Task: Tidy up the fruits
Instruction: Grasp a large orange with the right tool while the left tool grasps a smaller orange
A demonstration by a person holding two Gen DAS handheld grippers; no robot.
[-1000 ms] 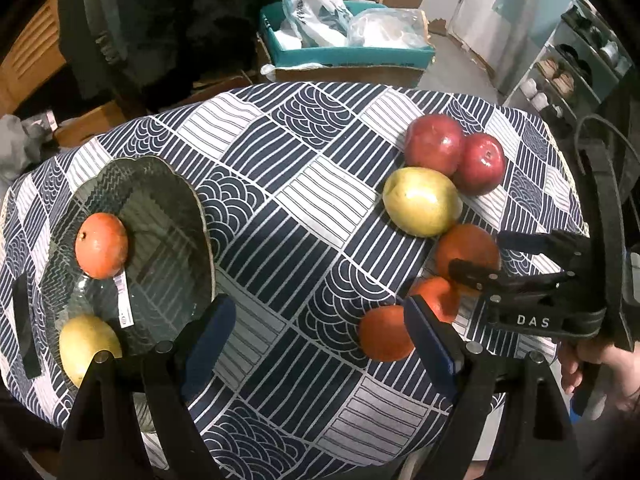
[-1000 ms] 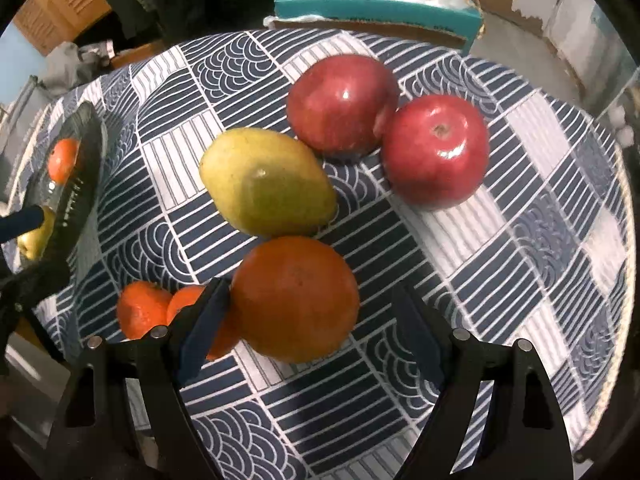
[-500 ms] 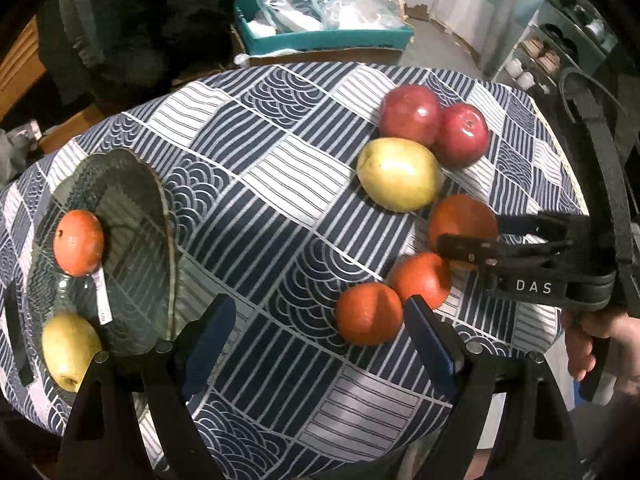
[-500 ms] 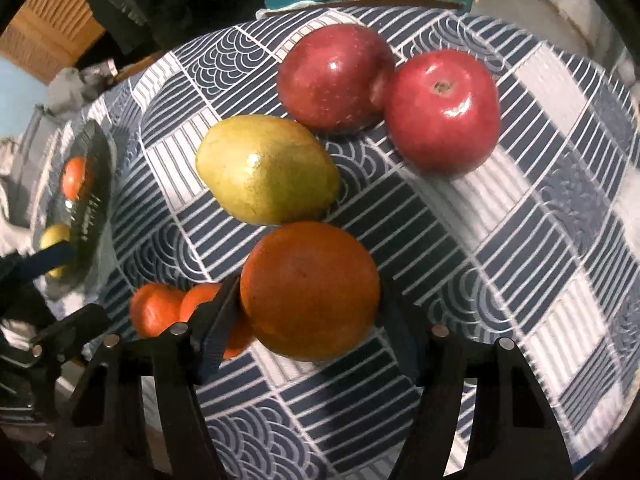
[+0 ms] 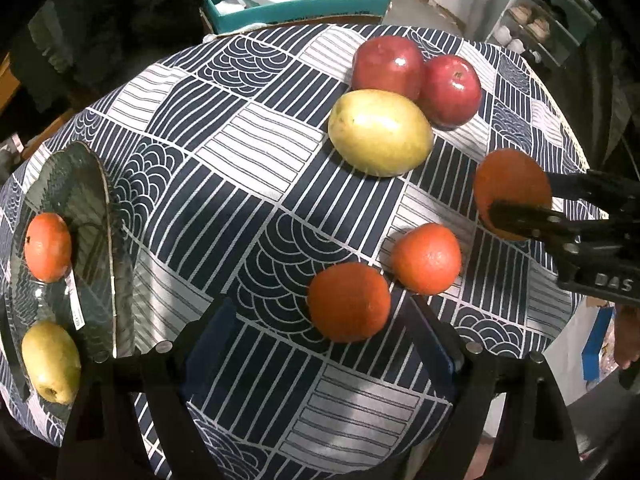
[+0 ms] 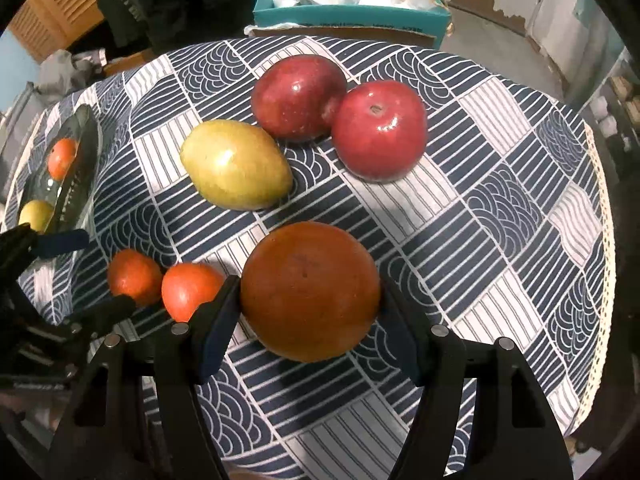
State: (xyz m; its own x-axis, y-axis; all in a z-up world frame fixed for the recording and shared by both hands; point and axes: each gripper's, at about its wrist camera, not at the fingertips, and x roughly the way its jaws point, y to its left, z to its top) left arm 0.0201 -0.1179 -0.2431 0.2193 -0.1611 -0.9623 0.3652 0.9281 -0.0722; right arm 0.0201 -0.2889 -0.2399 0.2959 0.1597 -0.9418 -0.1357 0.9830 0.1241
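Left wrist only: shoe rack [image 5: 532, 20]

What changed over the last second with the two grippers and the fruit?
The right gripper has just closed its jaws onto the big orange and now grips it. The left gripper came down toward the nearest small orange, jaws open, touching nothing. The apples, the yellow fruit, the other small orange and the plate with its two fruits stayed put.
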